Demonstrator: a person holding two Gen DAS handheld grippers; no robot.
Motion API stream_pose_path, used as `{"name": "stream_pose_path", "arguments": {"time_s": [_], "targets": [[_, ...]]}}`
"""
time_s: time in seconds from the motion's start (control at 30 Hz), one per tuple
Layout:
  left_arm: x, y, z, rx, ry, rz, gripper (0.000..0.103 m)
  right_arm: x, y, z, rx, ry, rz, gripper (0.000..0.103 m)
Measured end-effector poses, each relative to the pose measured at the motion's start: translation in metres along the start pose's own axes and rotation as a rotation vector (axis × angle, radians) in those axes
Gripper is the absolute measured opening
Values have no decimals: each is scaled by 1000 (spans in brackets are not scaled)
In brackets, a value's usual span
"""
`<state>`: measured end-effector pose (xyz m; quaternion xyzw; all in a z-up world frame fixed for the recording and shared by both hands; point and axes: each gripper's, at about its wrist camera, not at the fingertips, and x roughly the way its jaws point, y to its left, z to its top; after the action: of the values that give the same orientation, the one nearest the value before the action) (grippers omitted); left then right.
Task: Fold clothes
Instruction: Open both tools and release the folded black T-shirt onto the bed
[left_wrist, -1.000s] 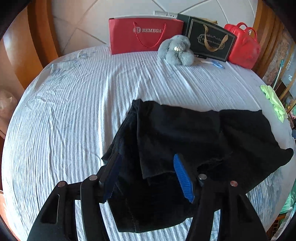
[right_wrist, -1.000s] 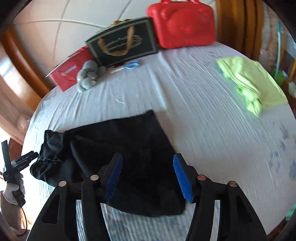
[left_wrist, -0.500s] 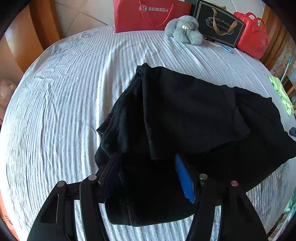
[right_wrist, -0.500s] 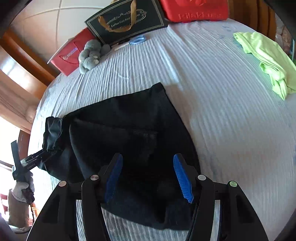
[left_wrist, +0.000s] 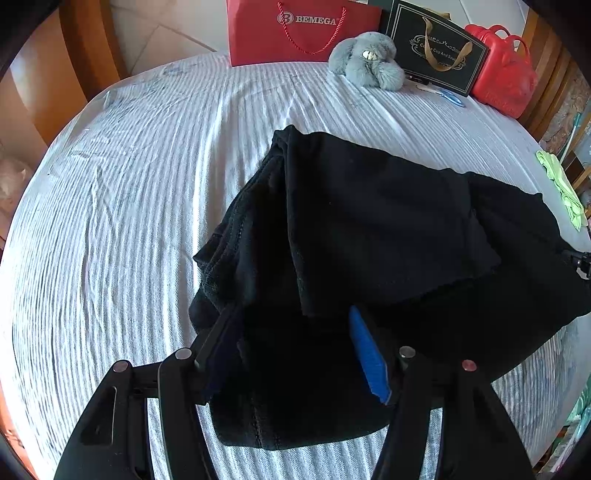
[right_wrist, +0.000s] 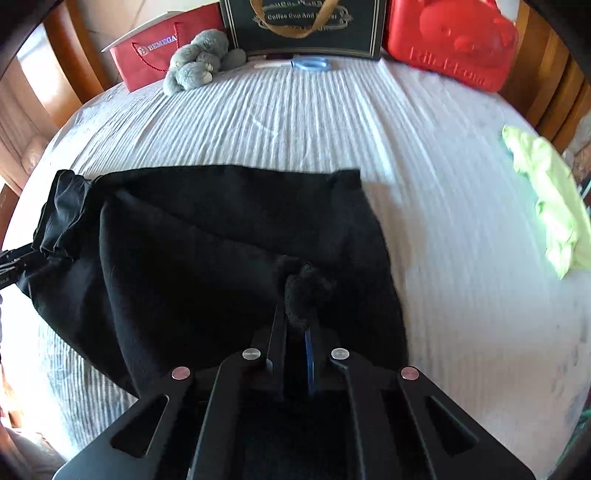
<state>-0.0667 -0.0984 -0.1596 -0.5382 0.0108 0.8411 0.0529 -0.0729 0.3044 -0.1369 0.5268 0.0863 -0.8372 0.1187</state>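
The black garment (left_wrist: 369, 229) lies partly folded across the middle of the striped bedsheet (left_wrist: 129, 184). Its near edge sits between the wide-spread fingers of the left gripper (left_wrist: 295, 347), low in the frame, nothing pinched. The right gripper (right_wrist: 295, 321), open half a second ago, has now closed tightly on a bunched fold of the garment. A lime-green cloth (right_wrist: 550, 199) lies at the right edge.

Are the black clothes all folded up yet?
Not yet. The black clothes lie rumpled, partly doubled over on the bed, and the right tongs pinch a bunch of them.
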Motion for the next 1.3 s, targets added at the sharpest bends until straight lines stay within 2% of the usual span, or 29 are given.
{"name": "stream_pose_path", "arguments": {"time_s": [0.1, 0.17, 0.2, 0.23, 0.33, 0.37, 0.43, 0.5, 0.57, 0.67, 0.73, 0.77, 0.83, 0.93, 0.97, 1.03, 1.07, 1.17, 1.23, 1.3], "targets": [[0, -1, 0, -1, 1, 4, 62, -22, -1, 20, -77, -123, -112, 5], [0, -2, 0, -2, 4, 11, 62, -20, -12, 39, -81, -148, -135, 5], [-1, -2, 0, -3, 6, 14, 63, -10, -19, 46, -78, -142, -143, 7], [-1, -3, 0, -4, 10, 16, 63, 1, -26, 53, -75, -136, -152, 19], [-1, -3, 1, -11, 23, 23, 64, 32, -46, 67, -51, -32, -197, 22], [-3, -2, 2, -22, 31, 18, 64, 27, -53, 68, -15, -32, -184, 22], [-13, 4, 1, -60, 18, -14, 64, 1, -62, 60, 58, -88, -100, 22], [-24, 10, -2, -93, -5, -47, 64, -28, -57, 42, 90, -126, 29, 22], [-27, 11, -6, -90, -8, -46, 64, -39, -37, 19, 66, -101, 140, 22], [-19, 12, -12, -84, 16, -34, 64, -36, 0, -18, -22, -39, 222, 22], [-15, 13, -16, -74, 26, -24, 64, -27, 14, -39, -70, 11, 220, 22], [-13, 14, -18, -69, 26, -18, 64, -20, 15, -52, -93, 45, 189, 22], [-12, 14, -20, -55, 27, -5, 64, -16, -1, -71, -71, 64, 162, 20], [-12, 18, -20, -41, 26, -2, 70, -21, -33, -89, -11, 102, 81, 2], [-12, 19, -20, -37, 30, -1, 70, -26, -37, -90, -8, 108, 63, 1], [-17, 23, -19, -48, 35, 0, 71, -38, -42, -91, -5, 111, 29, 2], [-20, 26, -19, -56, 31, 1, 70, -48, -39, -89, -6, 84, 29, 7], [-26, 30, -18, -58, 15, -6, 70, -68, -31, -84, 19, -8, 98, 11], [-19, 30, -20, -56, 30, -11, 70, -59, -21, -80, 3, 11, 96, 12], [-18, 29, -22, -55, 28, -1, 71, -42, -19, -79, 2, 74, 71, 13]]}}
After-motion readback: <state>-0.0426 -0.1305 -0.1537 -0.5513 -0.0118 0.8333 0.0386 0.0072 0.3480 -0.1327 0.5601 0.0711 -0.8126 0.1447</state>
